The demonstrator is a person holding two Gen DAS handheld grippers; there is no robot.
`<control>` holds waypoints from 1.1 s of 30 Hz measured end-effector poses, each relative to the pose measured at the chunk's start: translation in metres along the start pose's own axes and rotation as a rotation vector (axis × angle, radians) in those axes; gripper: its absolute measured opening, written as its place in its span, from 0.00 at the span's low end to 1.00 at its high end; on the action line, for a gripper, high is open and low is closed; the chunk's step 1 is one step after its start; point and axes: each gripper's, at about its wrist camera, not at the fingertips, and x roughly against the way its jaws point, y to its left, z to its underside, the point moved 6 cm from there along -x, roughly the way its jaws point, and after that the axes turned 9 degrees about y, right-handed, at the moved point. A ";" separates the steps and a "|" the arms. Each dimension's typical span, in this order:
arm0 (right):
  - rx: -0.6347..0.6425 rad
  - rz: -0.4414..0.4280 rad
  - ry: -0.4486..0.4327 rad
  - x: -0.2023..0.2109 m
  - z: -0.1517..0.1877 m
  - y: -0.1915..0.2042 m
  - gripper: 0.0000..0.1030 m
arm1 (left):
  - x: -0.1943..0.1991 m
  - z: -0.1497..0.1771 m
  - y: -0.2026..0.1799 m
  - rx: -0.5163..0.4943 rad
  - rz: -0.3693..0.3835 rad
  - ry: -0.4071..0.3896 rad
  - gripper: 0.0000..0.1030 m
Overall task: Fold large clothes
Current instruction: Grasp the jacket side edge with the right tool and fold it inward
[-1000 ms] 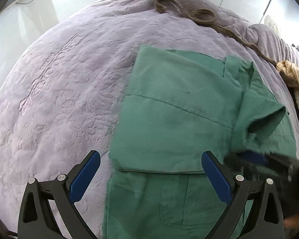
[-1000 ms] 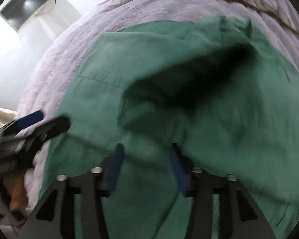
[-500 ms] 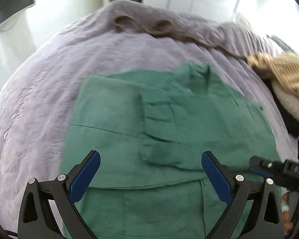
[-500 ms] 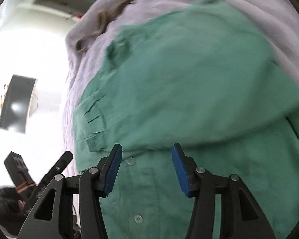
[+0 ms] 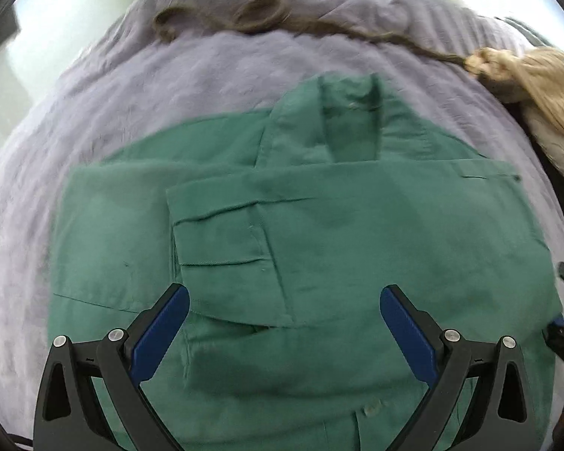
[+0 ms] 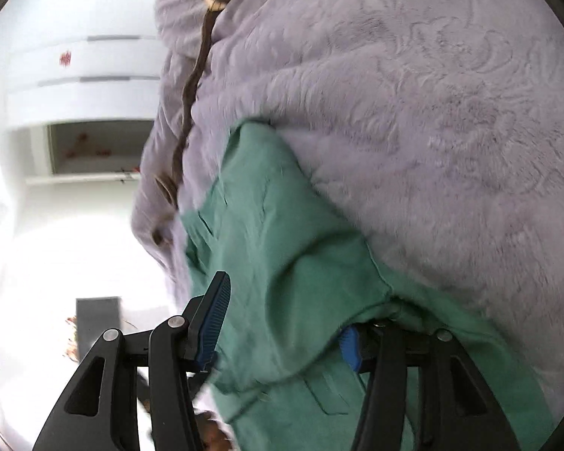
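A green button shirt point(image 5: 319, 225) lies flat on a lilac quilted bedspread point(image 5: 112, 94), collar at the far side, both sleeves folded in over its front. My left gripper point(image 5: 284, 323) is open and empty, hovering above the shirt's lower middle. In the right wrist view the camera is rolled sideways and the shirt point(image 6: 282, 263) runs up the frame. My right gripper point(image 6: 285, 323) is open wide at the shirt's right side edge, one finger point(image 6: 214, 323) above the cloth, the other point(image 6: 349, 345) tucked under a raised fold.
A brown cord point(image 5: 255, 18) loops across the far side of the bed. A beige knit garment point(image 5: 537, 86) lies at the far right. White cabinets and floor point(image 6: 75, 131) lie beyond the bed's edge.
My right gripper let go of the sleeve, now folded flat, and rolled sideways to the shirt's right edge. My left gripper shifted toward the shirt's middle, staying open.
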 end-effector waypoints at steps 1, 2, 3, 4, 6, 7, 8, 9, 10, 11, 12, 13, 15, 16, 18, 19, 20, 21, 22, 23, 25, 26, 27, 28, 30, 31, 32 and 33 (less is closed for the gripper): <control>0.005 0.022 -0.020 0.005 -0.001 -0.001 0.03 | -0.005 0.001 0.004 0.018 -0.007 0.013 0.99; 0.006 0.042 -0.048 0.013 -0.003 -0.005 0.03 | -0.010 0.002 0.008 0.034 -0.018 0.027 0.99; 0.001 0.070 -0.081 0.028 -0.003 -0.013 0.03 | -0.015 0.003 0.012 0.046 -0.034 0.038 0.99; -0.008 0.091 -0.094 0.031 -0.004 -0.020 0.03 | -0.019 0.005 0.015 0.049 -0.043 0.044 0.99; -0.060 0.127 -0.072 0.028 -0.005 -0.042 0.02 | -0.022 0.007 0.016 0.040 -0.059 0.044 0.99; -0.084 0.132 -0.054 0.027 -0.004 -0.052 0.02 | -0.024 0.007 0.014 0.024 -0.071 0.047 0.99; -0.094 0.125 -0.034 0.024 -0.004 -0.057 0.02 | -0.025 0.008 0.012 0.015 -0.082 0.047 0.99; -0.060 0.124 0.006 0.021 -0.001 -0.055 0.03 | -0.026 0.008 0.010 0.005 -0.092 0.046 0.99; -0.018 0.148 0.042 0.020 0.001 -0.050 0.04 | -0.027 0.008 0.010 0.003 -0.100 0.046 0.99; 0.038 0.177 0.091 0.019 0.005 -0.043 0.07 | -0.027 0.008 0.010 0.005 -0.105 0.045 0.99; 0.087 0.178 0.142 0.023 0.012 -0.037 0.17 | -0.027 0.008 0.010 0.009 -0.105 0.045 0.99; 0.133 0.159 0.189 0.025 0.018 -0.028 0.22 | -0.027 0.007 0.011 0.014 -0.099 0.044 0.99; 0.240 0.115 0.244 0.029 0.028 -0.004 0.27 | -0.026 0.007 0.012 0.016 -0.096 0.046 0.99; 0.313 0.123 0.250 0.032 0.027 0.012 0.30 | -0.025 0.007 0.013 0.017 -0.094 0.047 0.99; 0.377 0.177 0.209 0.033 0.014 0.027 0.48 | -0.022 0.007 0.014 0.027 -0.091 0.049 0.99; 0.398 0.210 0.186 0.029 0.001 0.035 0.49 | -0.020 0.007 0.016 0.036 -0.086 0.048 0.99; 0.409 0.233 0.177 0.022 -0.012 0.041 0.49 | -0.019 0.007 0.017 0.045 -0.082 0.048 0.99; 0.408 0.242 0.175 0.017 -0.017 0.044 0.49 | -0.016 0.007 0.018 0.057 -0.082 0.046 0.99; 0.407 0.243 0.180 0.005 -0.026 0.049 0.49 | -0.014 0.006 0.019 0.064 -0.081 0.044 0.99; 0.413 0.248 0.187 -0.004 -0.032 0.053 0.48 | -0.010 0.006 0.020 0.071 -0.080 0.039 0.99; 0.447 0.303 0.190 -0.025 -0.037 0.061 0.47 | -0.003 0.009 0.024 0.083 -0.087 0.024 0.99; 0.471 0.342 0.186 -0.037 -0.041 0.063 0.45 | 0.002 0.010 0.027 0.090 -0.093 0.014 0.99; 0.492 0.382 0.176 -0.048 -0.046 0.065 0.45 | 0.006 0.012 0.030 0.097 -0.098 0.006 0.99; 0.505 0.424 0.163 -0.055 -0.051 0.063 0.45 | 0.008 0.014 0.035 0.100 -0.100 0.002 0.99; 0.496 0.507 0.147 -0.068 -0.064 0.051 0.41 | 0.005 0.015 0.040 0.094 -0.112 0.009 0.99; 0.473 0.526 0.148 -0.067 -0.067 0.042 0.38 | 0.000 0.016 0.043 0.086 -0.128 0.022 0.99; 0.440 0.540 0.138 -0.069 -0.074 0.033 0.29 | -0.004 0.015 0.044 0.083 -0.139 0.032 0.99; 0.416 0.541 0.123 -0.068 -0.079 0.027 0.19 | -0.009 0.015 0.044 0.083 -0.146 0.040 0.99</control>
